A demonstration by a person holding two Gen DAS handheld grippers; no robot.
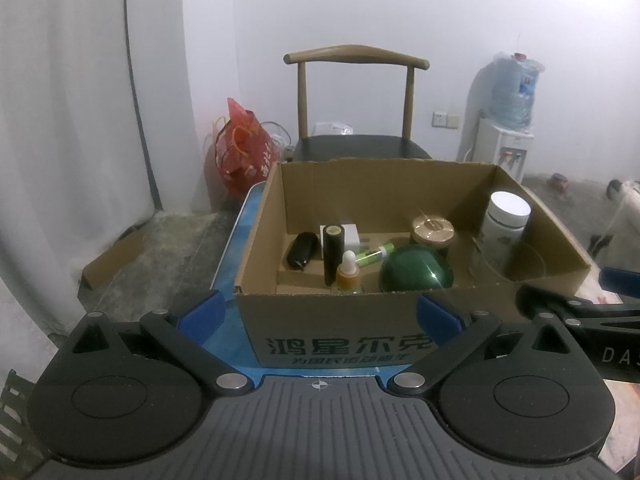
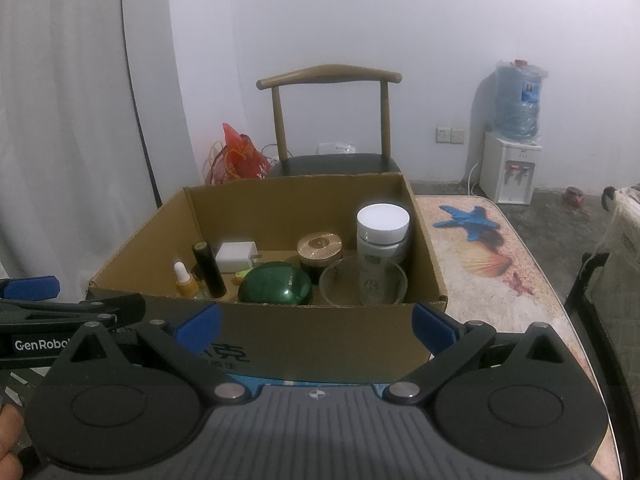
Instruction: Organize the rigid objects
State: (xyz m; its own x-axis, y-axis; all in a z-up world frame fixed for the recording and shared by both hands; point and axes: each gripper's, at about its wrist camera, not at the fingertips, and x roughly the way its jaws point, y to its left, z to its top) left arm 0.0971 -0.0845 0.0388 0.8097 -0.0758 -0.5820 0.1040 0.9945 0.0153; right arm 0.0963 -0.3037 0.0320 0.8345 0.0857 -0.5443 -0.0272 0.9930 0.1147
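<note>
An open cardboard box [image 1: 332, 320] [image 2: 320, 336] stands on the table in front of both grippers. Inside are a green round case [image 1: 416, 270] [image 2: 276, 284], a white-capped jar [image 1: 504, 228] [image 2: 382, 236], a gold-lidded jar [image 1: 433, 232] [image 2: 319, 250], a black tube [image 1: 333, 252] [image 2: 208, 268], a dropper bottle [image 1: 348, 274] [image 2: 185, 280], a white charger [image 2: 235, 256], a black oval item [image 1: 303, 250], a green stick [image 1: 374, 255] and a glass bowl [image 2: 363, 284]. My left gripper [image 1: 328, 310] and my right gripper [image 2: 316, 322] are both open and empty at the box's near wall.
A wooden chair [image 1: 356, 120] [image 2: 332, 128] stands behind the box. A red bag [image 1: 242, 148] sits on the floor at left, a water dispenser [image 2: 512, 160] at right. The table mat [image 2: 492, 264] with a seashell print extends right of the box.
</note>
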